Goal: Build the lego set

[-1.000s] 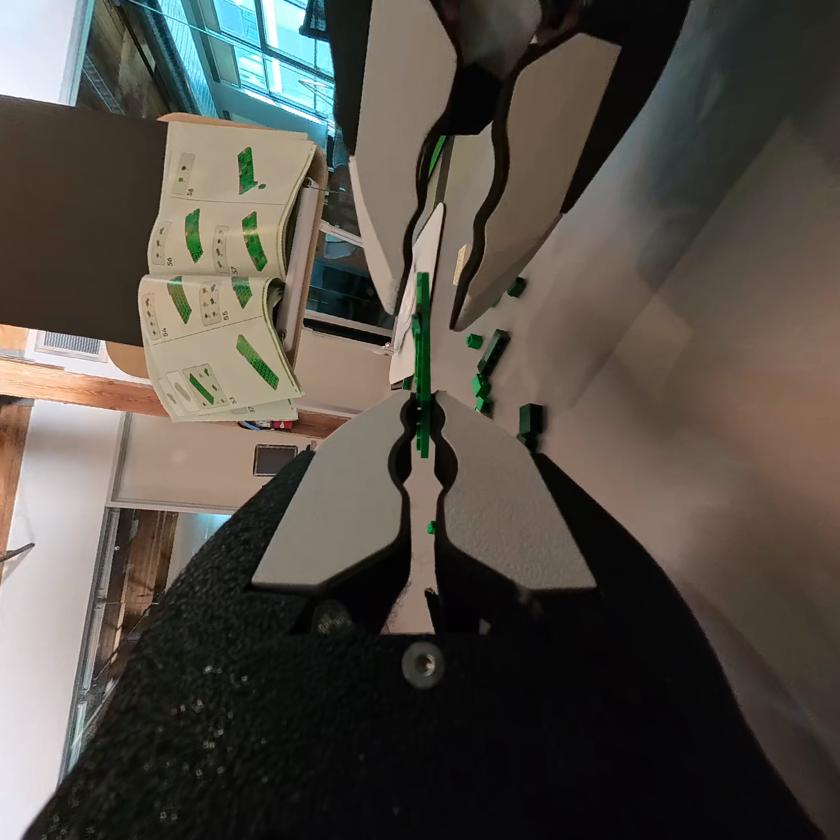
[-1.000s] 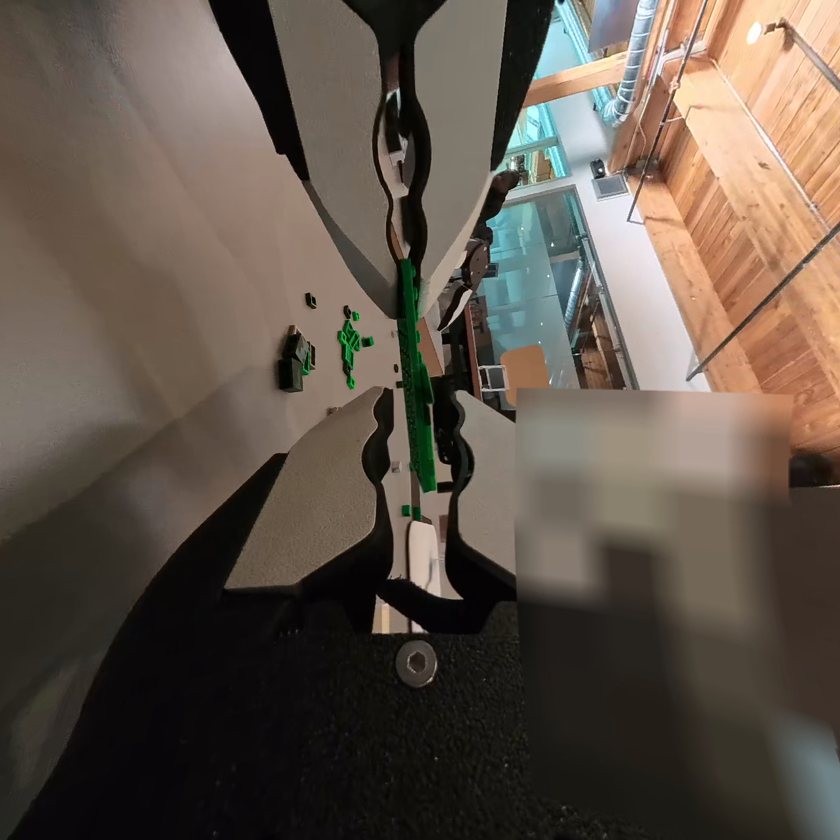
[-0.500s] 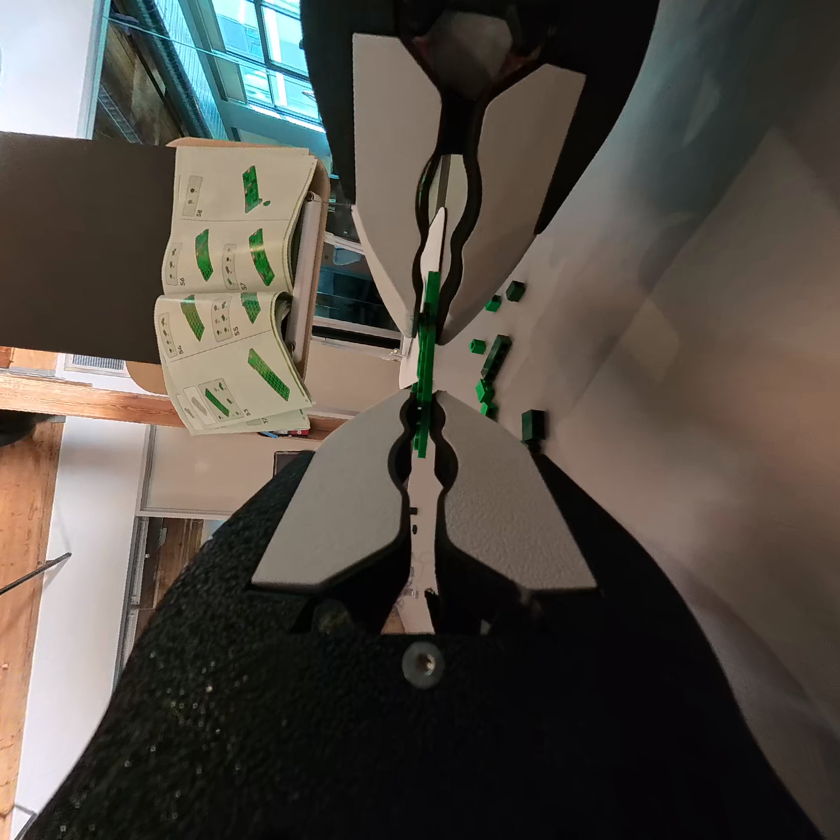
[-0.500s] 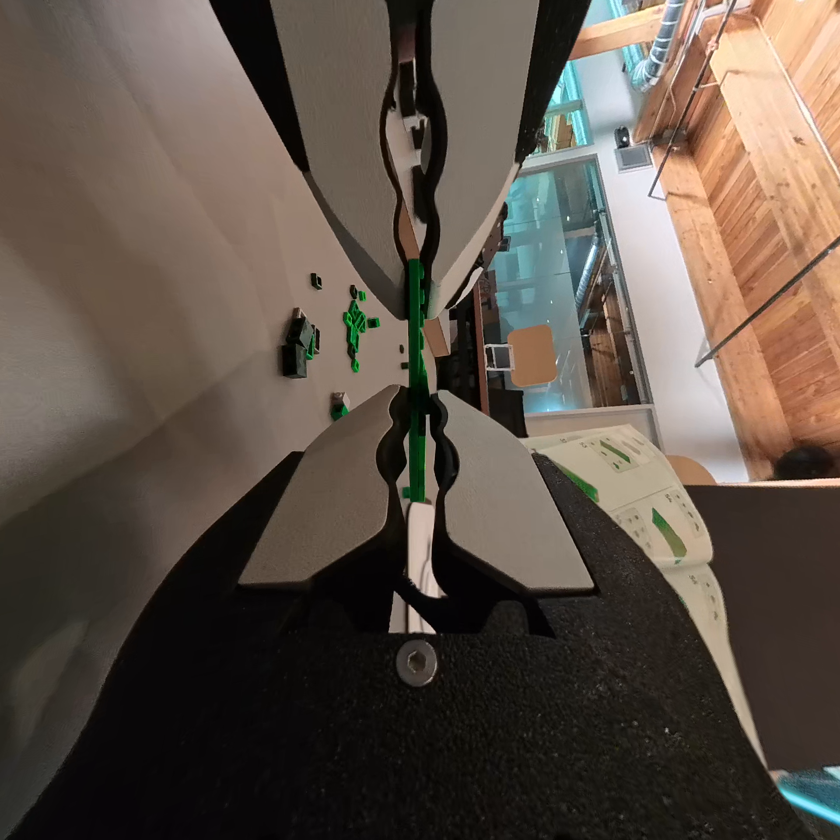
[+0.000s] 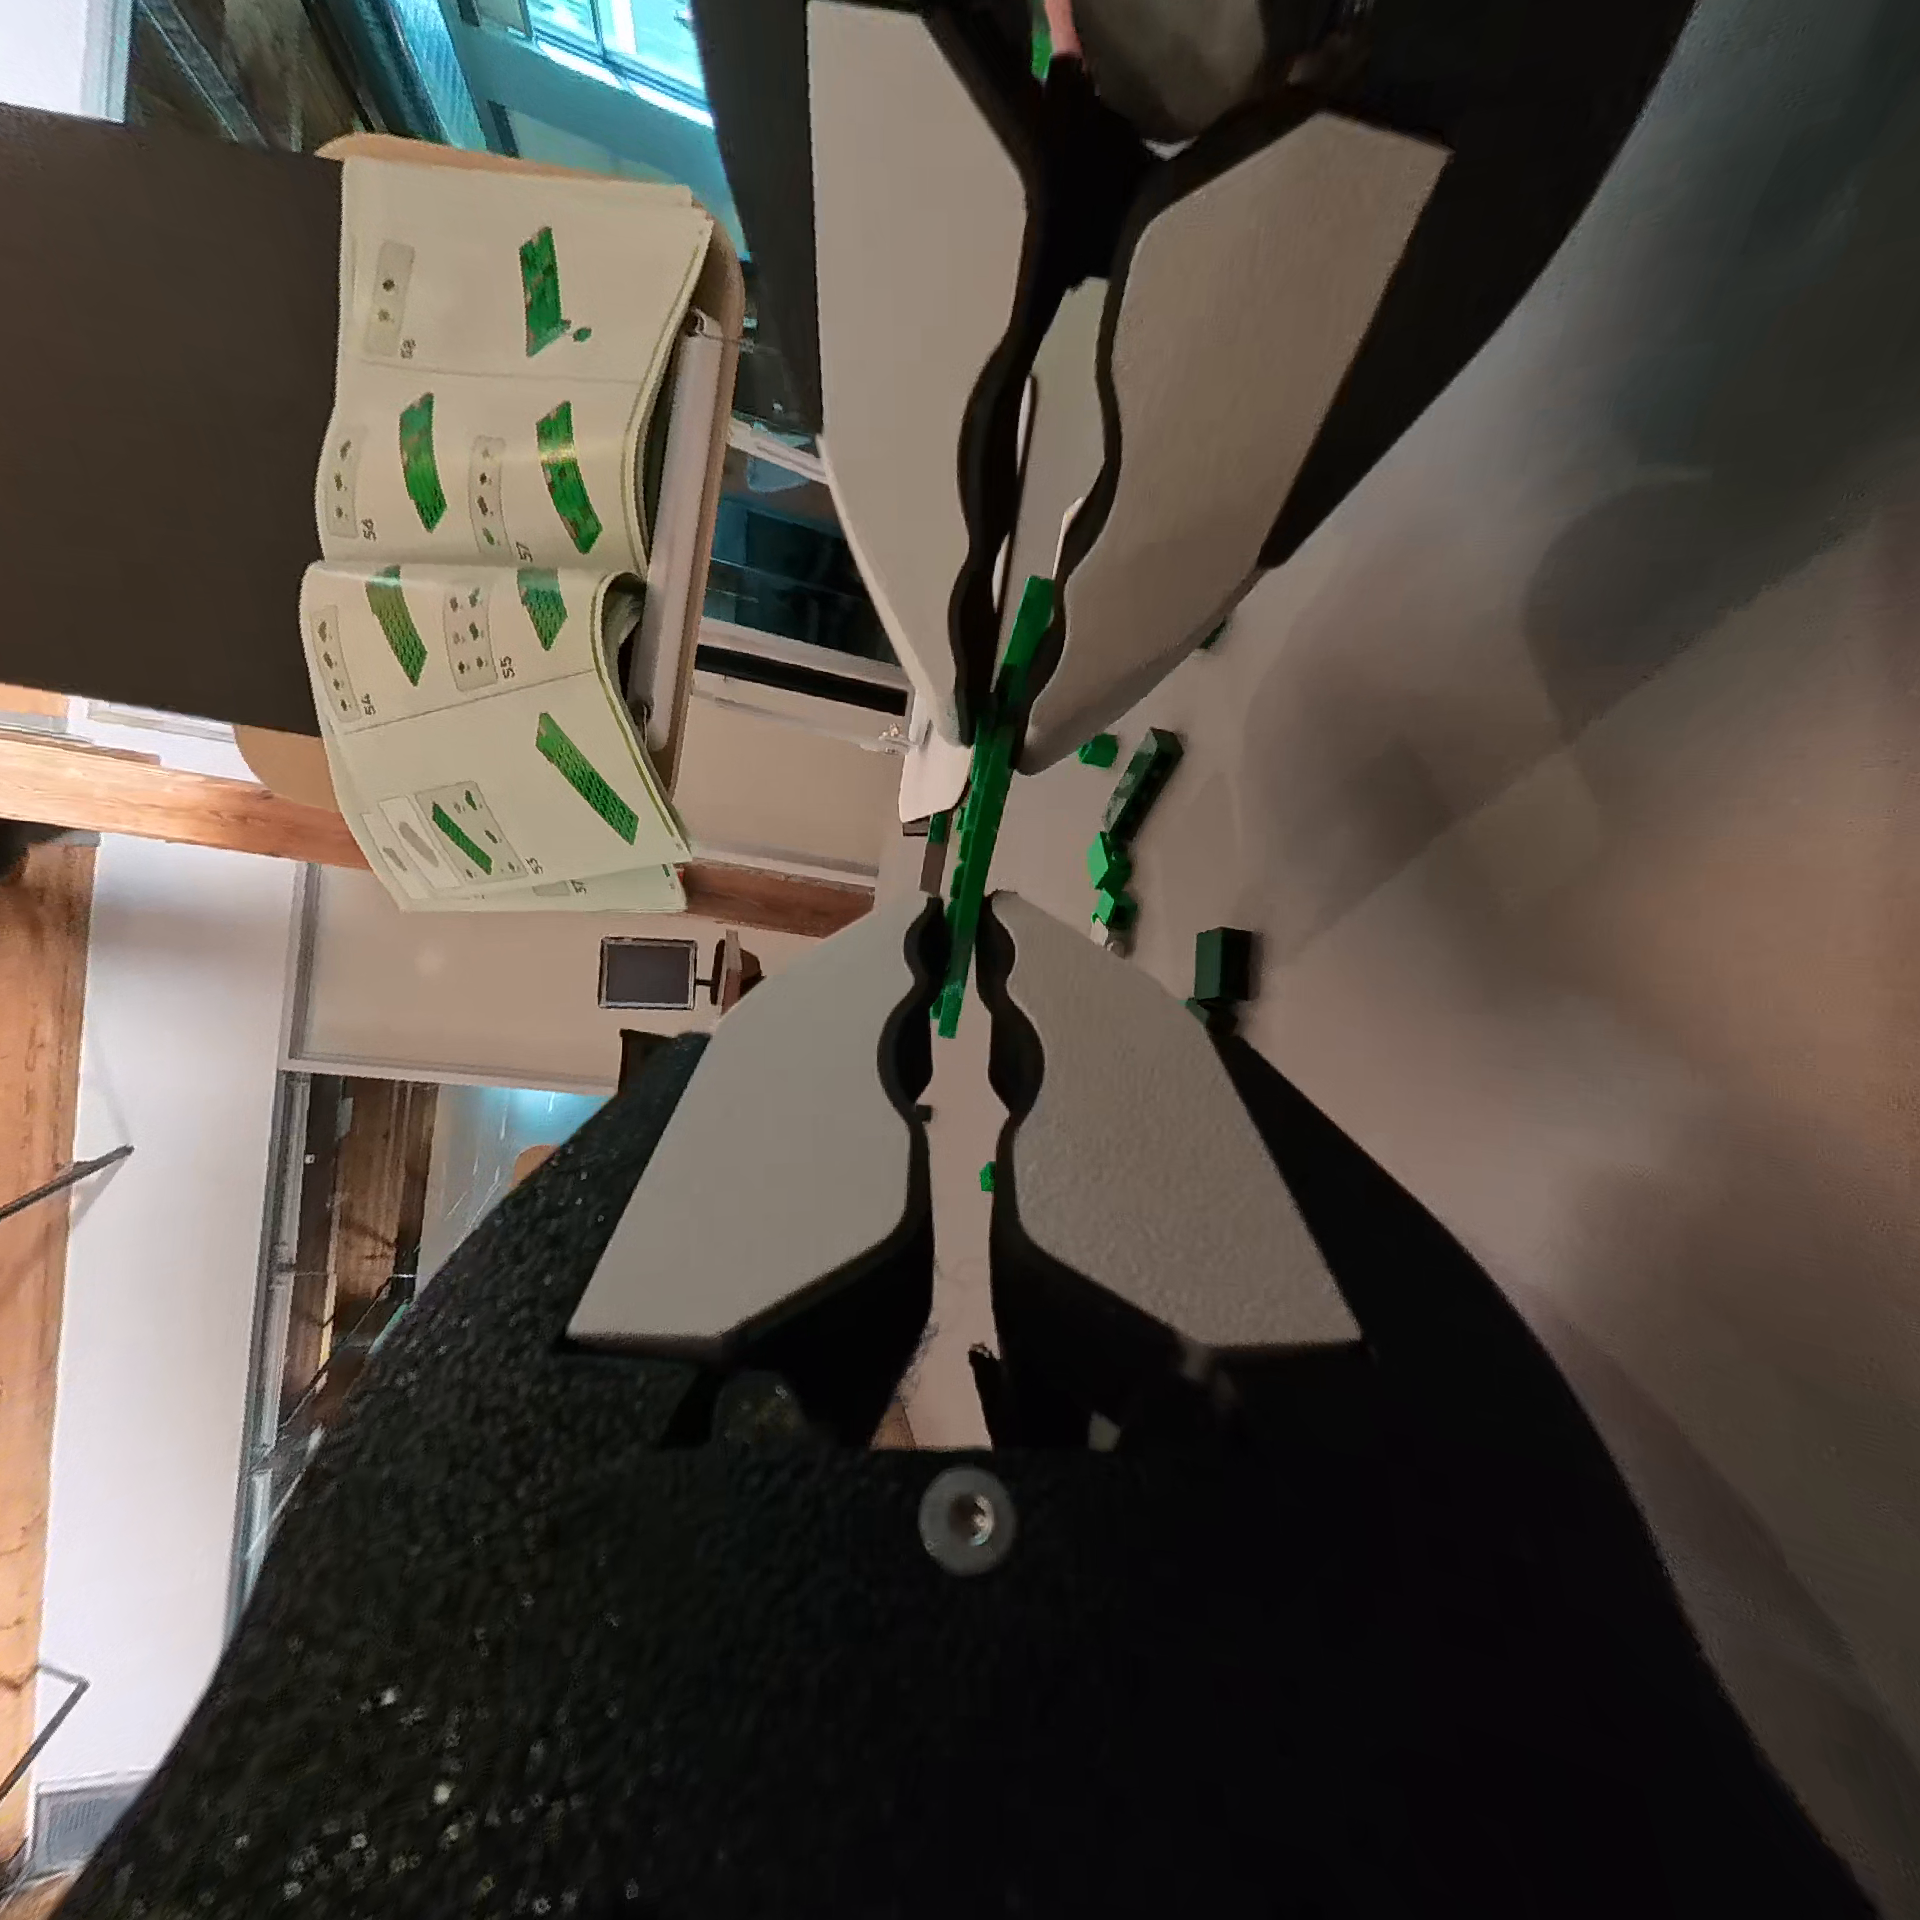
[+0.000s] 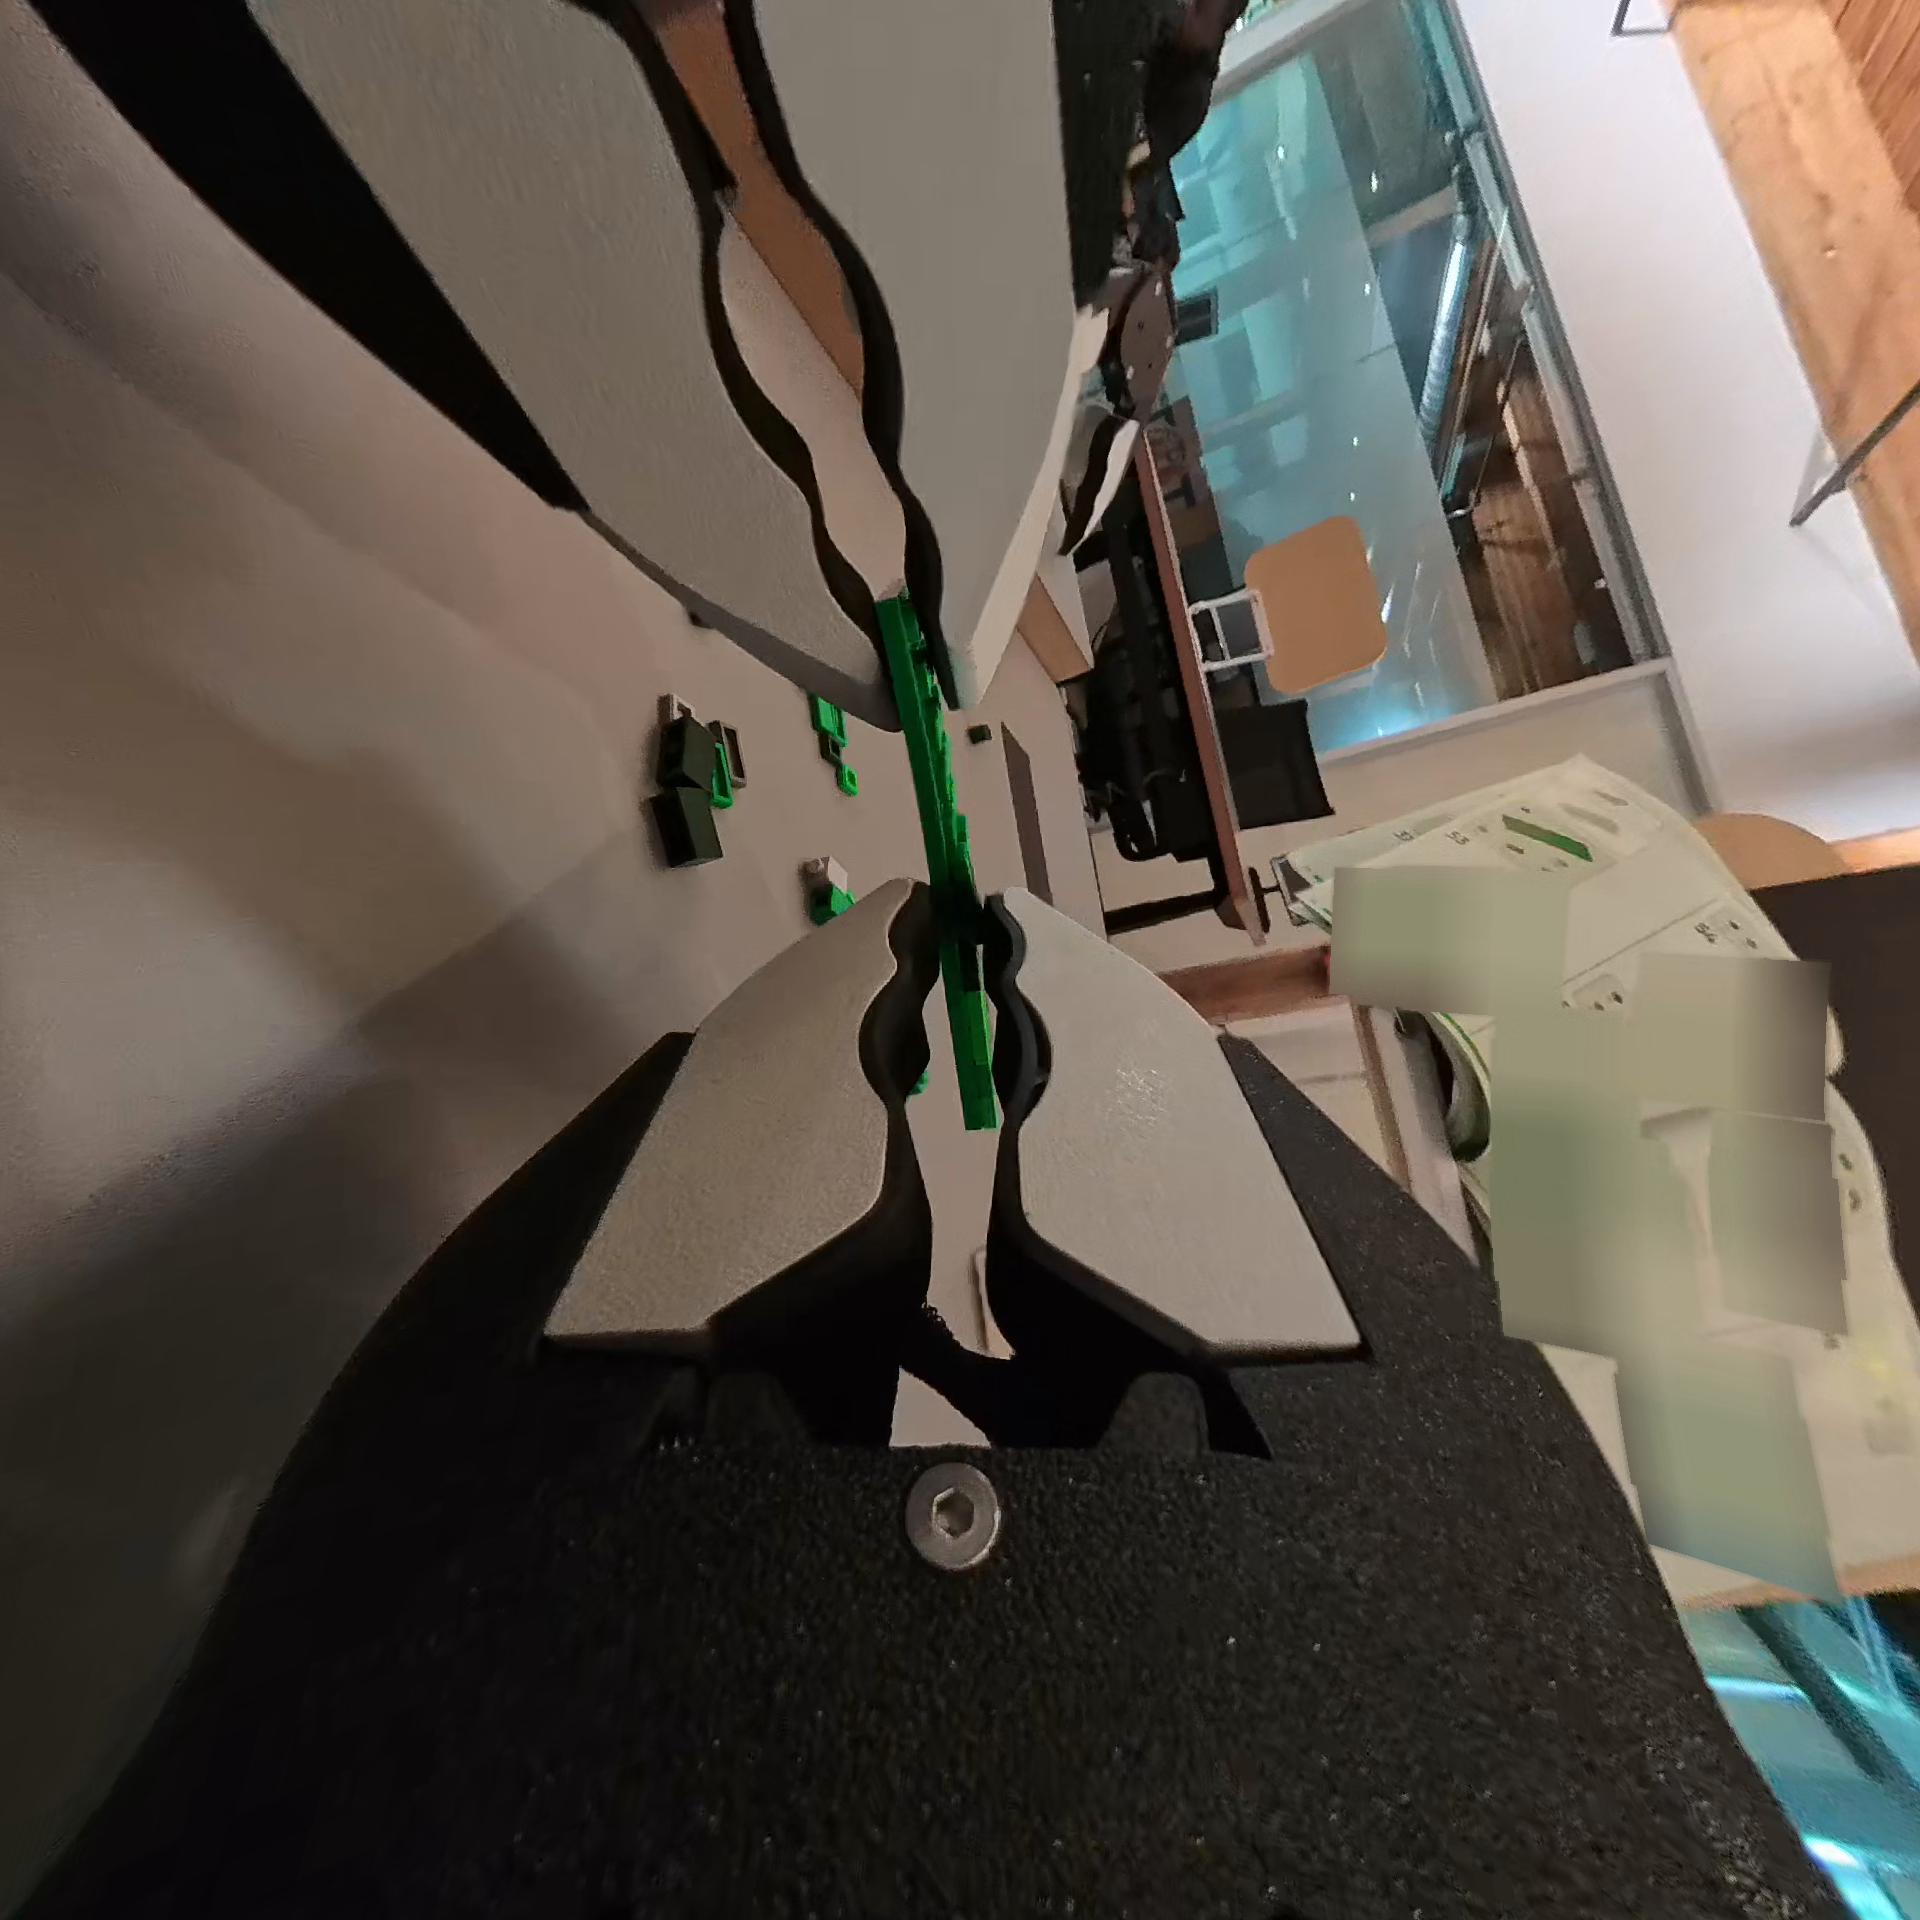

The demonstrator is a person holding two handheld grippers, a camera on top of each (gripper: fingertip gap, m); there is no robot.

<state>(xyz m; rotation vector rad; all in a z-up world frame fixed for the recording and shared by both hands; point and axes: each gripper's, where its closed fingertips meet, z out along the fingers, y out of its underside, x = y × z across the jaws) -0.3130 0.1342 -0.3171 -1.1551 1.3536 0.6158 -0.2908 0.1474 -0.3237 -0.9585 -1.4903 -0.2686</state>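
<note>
A flat green lego plate [image 5: 982, 821] with small pieces on it is held edge-on in the air between both grippers. My left gripper [image 5: 961, 914] is shut on its near end. The right gripper comes in from the top of the left wrist view, with its fingertips [image 5: 1081, 696] pinching the far end. In the right wrist view the same plate [image 6: 940, 800] runs from my right gripper [image 6: 951, 909], shut on it, up to the left gripper's fingertips [image 6: 831, 665]. The plate leans slightly in both views.
Loose dark green bricks [image 5: 1143, 779] and bright green bricks [image 5: 1107, 873] lie on the pale table [image 5: 1507, 935]; they also show in the right wrist view [image 6: 686, 790]. An open instruction booklet [image 5: 499, 520] stands on a holder beyond the table edge.
A second ago the right gripper's jaws stood apart around the plate; they have shut on it. Both grippers have since tilted together, and the plate now leans.
</note>
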